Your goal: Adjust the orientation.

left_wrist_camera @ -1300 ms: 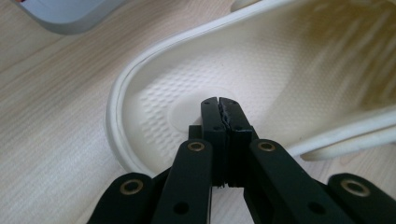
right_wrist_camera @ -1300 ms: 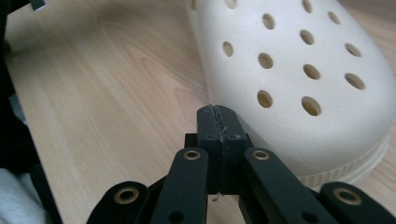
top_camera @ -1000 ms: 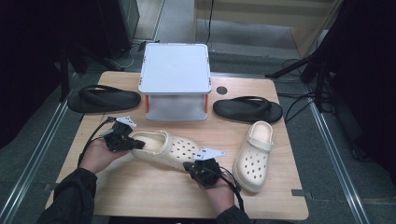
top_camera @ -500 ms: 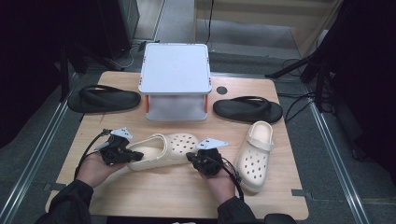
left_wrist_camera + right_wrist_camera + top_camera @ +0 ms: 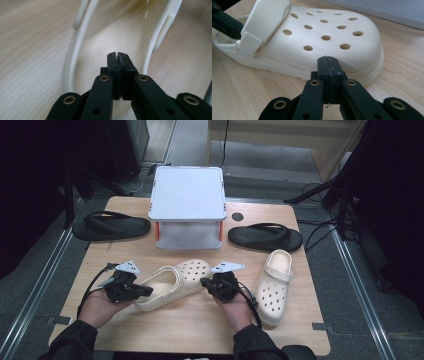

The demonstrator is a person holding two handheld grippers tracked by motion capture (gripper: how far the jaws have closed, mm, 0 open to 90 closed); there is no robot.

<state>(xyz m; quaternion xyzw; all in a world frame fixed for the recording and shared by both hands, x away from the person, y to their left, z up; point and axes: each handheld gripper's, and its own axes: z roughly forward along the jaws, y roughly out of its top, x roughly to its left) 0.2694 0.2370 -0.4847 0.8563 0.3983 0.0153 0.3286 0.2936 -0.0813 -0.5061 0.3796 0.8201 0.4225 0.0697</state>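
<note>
Clog: is being kept lying slantwise on the wooden surface, in front of the grey stand, toe toward the stand.
Left claw: is being held closed and empty at the heel opening, apparently for nudging rather than gripping.
Right claw: is being held closed, empty, against the toe-side sole, likely for steering it.
Second clog: is being left to the right, probably as the mate.
Flip-flops: are being left on either side of the stand.

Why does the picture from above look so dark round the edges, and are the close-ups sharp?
High view: light falls on the table, surroundings nearly black. Left gripper view: the clog is soft, the jaws sharper. Right gripper view: clog fairly crisp, far edge blurred.
</note>
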